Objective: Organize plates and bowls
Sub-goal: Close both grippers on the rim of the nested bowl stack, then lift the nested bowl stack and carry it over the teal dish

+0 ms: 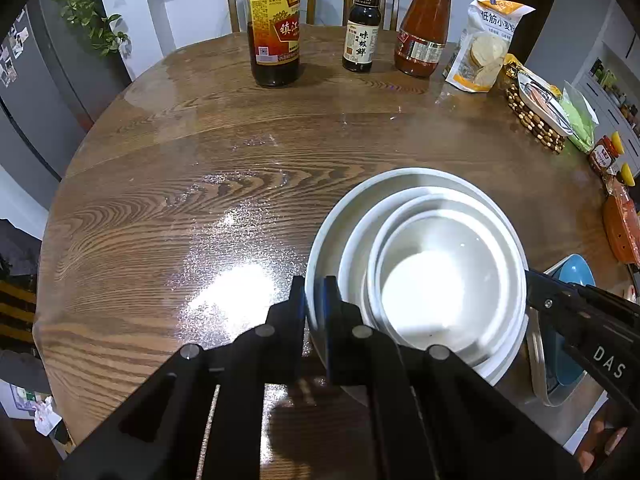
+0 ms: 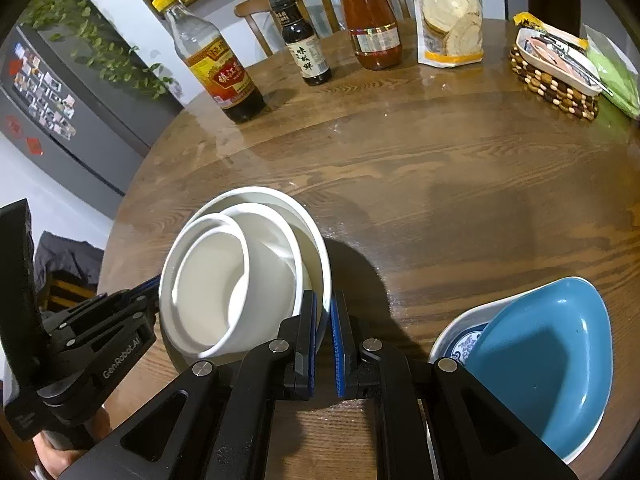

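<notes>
A stack of white bowls (image 1: 424, 264) sits nested on the wooden table, a large outer bowl with smaller ones inside; it also shows in the right wrist view (image 2: 240, 272). My left gripper (image 1: 314, 304) is shut on the outer bowl's left rim. My right gripper (image 2: 324, 320) is shut on the same outer bowl's right rim; it enters the left wrist view at the right (image 1: 536, 284). A blue bowl (image 2: 548, 360) lies tilted in a blue-patterned white plate (image 2: 460, 340) at the near right.
Along the table's far side stand a vinegar bottle (image 1: 274, 32), a small dark sauce bottle (image 1: 362, 28), a red sauce bottle (image 1: 426, 28) and a flour bag (image 1: 486, 48). A woven mat with a dish (image 2: 556, 76) lies far right. Chairs stand behind.
</notes>
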{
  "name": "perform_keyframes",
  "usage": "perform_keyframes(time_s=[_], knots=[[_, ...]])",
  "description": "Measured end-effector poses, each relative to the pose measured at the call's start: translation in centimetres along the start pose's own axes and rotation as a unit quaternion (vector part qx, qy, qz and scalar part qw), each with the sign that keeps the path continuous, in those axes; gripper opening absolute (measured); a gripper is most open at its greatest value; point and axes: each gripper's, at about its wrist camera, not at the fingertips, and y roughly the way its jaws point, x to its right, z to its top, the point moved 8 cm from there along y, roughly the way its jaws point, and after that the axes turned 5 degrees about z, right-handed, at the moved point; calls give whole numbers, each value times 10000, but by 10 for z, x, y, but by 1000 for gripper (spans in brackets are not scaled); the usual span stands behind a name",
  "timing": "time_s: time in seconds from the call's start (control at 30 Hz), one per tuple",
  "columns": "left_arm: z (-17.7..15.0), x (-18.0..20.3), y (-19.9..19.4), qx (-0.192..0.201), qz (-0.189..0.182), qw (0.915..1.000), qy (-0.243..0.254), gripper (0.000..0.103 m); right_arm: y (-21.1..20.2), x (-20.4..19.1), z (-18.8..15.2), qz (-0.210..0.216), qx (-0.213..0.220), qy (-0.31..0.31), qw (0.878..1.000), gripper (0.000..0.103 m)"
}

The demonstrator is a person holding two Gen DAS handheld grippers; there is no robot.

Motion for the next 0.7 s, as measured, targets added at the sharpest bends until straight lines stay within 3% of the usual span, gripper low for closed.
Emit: perform_keyframes(time_s=[0.7], knots=[[1,-7,-22,241,129,9996,-14,5,-20,-16,2,163,219,-137,9995,12]])
